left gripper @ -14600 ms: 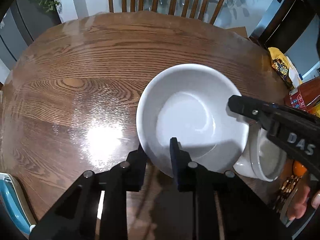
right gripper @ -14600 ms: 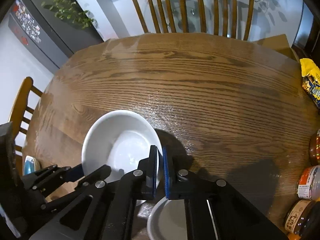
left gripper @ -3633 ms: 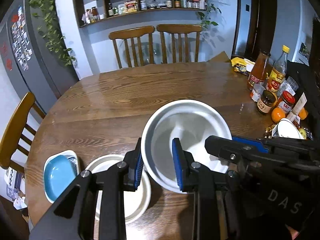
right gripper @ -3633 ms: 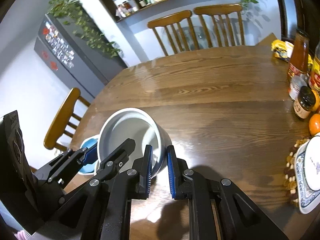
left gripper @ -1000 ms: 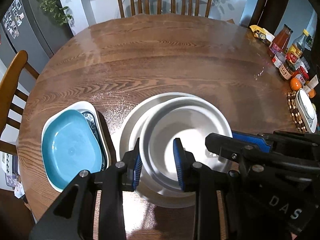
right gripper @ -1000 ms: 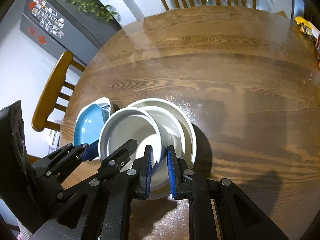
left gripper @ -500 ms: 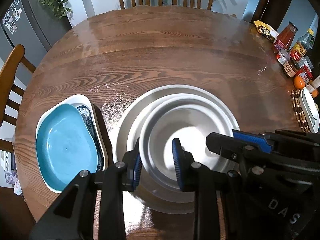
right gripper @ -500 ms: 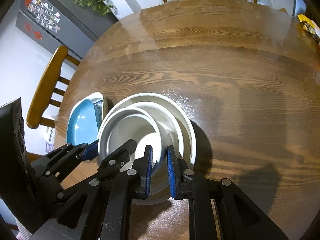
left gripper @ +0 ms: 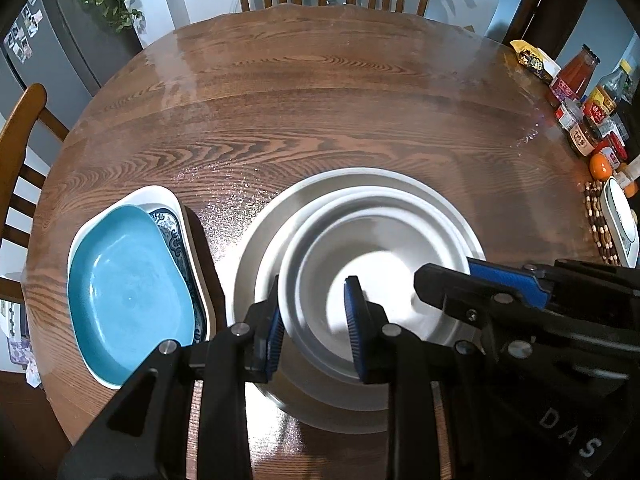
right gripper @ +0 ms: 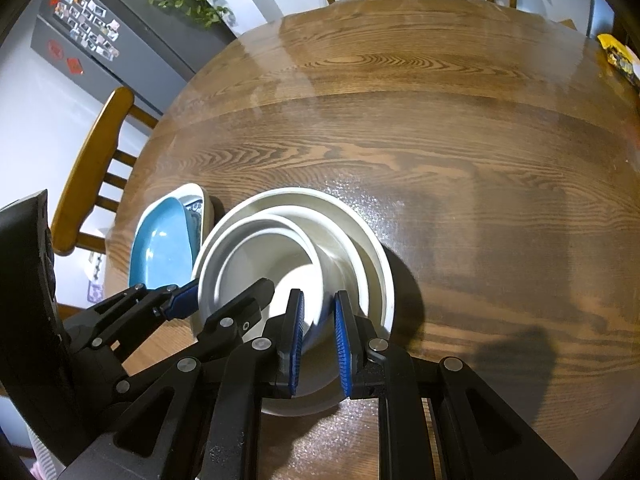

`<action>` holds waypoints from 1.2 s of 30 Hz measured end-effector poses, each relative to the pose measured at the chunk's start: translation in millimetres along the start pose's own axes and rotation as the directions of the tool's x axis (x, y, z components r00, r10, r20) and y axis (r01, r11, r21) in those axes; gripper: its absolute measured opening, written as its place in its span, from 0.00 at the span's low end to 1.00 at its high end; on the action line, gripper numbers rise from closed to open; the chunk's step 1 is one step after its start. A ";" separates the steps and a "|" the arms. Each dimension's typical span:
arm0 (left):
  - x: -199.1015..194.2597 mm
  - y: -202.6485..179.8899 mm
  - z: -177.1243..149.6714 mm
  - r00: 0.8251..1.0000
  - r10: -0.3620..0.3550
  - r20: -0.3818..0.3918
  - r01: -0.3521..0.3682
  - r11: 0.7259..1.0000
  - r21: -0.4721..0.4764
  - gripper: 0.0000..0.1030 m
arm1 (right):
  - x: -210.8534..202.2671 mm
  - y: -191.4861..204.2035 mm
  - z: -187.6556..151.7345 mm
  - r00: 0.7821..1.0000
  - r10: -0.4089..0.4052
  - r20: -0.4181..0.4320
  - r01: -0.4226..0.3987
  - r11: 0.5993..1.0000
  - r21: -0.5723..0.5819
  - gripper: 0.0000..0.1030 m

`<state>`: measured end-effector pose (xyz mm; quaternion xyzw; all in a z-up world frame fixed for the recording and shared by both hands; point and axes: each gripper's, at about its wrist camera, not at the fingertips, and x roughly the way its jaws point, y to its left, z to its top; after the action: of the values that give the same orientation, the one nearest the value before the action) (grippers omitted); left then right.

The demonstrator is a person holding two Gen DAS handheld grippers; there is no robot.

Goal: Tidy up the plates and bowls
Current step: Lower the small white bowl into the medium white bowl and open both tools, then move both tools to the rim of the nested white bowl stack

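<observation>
Glossy glaze on polished oak, as I see it through both wrist cameras.
The table (left gripper: 320, 92) is varnished wood with strong grain and glare; the white bowl (left gripper: 372, 264) and blue plate (left gripper: 124, 296) look smooth, glazed ceramic; the left gripper (left gripper: 314, 320) is matt black plastic with ribbed blue pads.

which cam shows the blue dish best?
Left wrist. The blue dish lies there nearly whole and seen from above, nested in a patterned white dish. In the right wrist view it is smaller, foreshortened, and its near end is hidden behind the left claw.

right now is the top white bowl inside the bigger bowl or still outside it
Inside: the top white bowl sits nested within the bigger bowl's rim, upright and empty.
</observation>
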<state>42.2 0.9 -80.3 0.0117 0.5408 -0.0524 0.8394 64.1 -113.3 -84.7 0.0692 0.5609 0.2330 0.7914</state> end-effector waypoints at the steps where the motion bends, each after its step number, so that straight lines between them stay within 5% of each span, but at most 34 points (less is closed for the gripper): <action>1: 0.4 0.7 0.0 1.000 -0.003 -0.001 0.003 1.000 -0.004 0.24 | -0.3 0.2 -0.2 1.000 -0.003 0.004 0.003 1.000 -0.001 0.16; 14: -13.1 -0.1 1.5 0.998 0.024 0.052 -0.024 1.000 0.006 0.27 | -15.5 10.5 1.2 0.997 -0.039 0.070 0.043 0.998 -0.053 0.16; 18: -19.4 0.9 2.8 0.996 0.038 0.079 -0.039 0.999 0.010 0.40 | -23.7 12.5 1.0 0.994 -0.050 0.097 0.057 0.996 -0.065 0.16; 23: -26.4 1.3 2.9 0.994 0.043 0.103 -0.044 0.999 0.009 0.44 | -31.2 12.6 0.1 0.992 -0.050 0.118 0.058 0.996 -0.069 0.16; 27: -34.6 1.1 1.4 0.990 0.049 0.131 -0.051 0.999 0.007 0.62 | -40.6 11.0 -2.6 0.988 -0.036 0.153 0.047 0.996 -0.069 0.16; 33: -47.8 6.0 -0.3 0.984 0.055 0.167 -0.054 0.998 -0.010 0.66 | -57.7 3.3 -6.6 0.978 -0.043 0.204 0.055 0.997 -0.051 0.17; 36: -52.8 9.6 -1.4 0.982 0.061 0.179 -0.058 0.998 -0.021 0.74 | -63.4 -0.1 -8.0 0.976 -0.045 0.215 0.056 0.998 -0.043 0.37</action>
<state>20.3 14.5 -33.2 0.0166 0.4626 -0.0240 0.8861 40.1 -142.9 -33.4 0.0602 0.4682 0.2176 0.8543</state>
